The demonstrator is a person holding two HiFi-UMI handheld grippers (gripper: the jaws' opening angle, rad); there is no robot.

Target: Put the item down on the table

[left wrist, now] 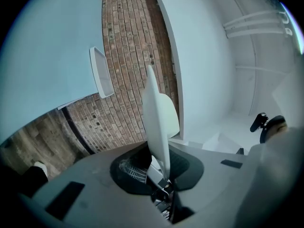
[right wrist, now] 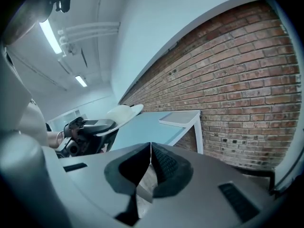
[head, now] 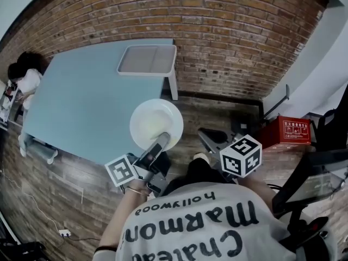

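A white plate (head: 156,124) is held by its near rim over the front right corner of the light blue table (head: 87,102). My left gripper (head: 157,144) is shut on that rim. In the left gripper view the plate (left wrist: 156,118) stands edge-on between the jaws, tilted with the camera. My right gripper (head: 209,143) hangs off the table's right side above the wooden floor, its jaws closed together on nothing. In the right gripper view the plate (right wrist: 122,113) and the left gripper (right wrist: 90,129) show at the left, above the table (right wrist: 152,129).
A shallow grey-white tray (head: 148,60) lies at the table's far right corner against the brick wall (head: 234,31). A person (head: 24,80) sits at the table's left end. A red box (head: 291,130) and a black chair (head: 310,194) stand on the right.
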